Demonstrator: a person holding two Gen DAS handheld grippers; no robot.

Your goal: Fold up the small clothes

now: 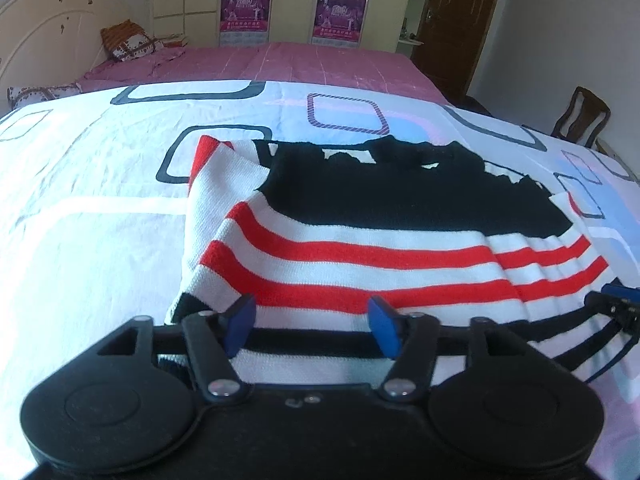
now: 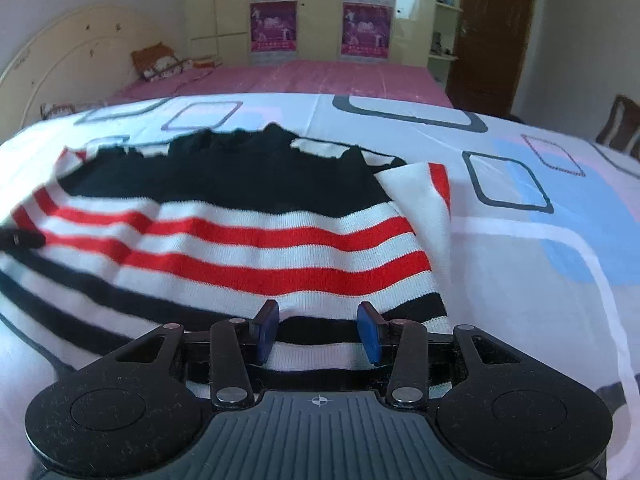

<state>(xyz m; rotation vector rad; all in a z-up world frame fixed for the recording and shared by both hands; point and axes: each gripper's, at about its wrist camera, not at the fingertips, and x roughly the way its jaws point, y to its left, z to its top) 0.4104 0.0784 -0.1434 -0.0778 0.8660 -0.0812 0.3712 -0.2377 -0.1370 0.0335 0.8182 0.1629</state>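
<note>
Grippers are seen nearest: left gripper (image 1: 313,328) w/ jaws wide, nothing pinched; right gripper (image 2: 319,332) approx. half-spread, hem between pads but not visibly clamped. Striped sweater (image 1: 360,248) is laid folded on bed sheet (image 1: 80,200); wardrobe (image 1: 288,0) beyond.

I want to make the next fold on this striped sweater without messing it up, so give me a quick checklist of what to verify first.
1. Left gripper free of cloth: ok, jaws apart, nothing pinched.
2. Right gripper free of cloth: ok, jaws apart above the hem, no fabric pinched.
3. Striped sweater lying flat on the patterned sheet: ok, though ripples show near its right side.
4. Both side edges folded inward: ok, a white flap lies over each side.
5. Hem within reach of both grippers: ok, it lies just ahead of each.
6. Layers underneath aligned: cannot tell, hidden.
</note>
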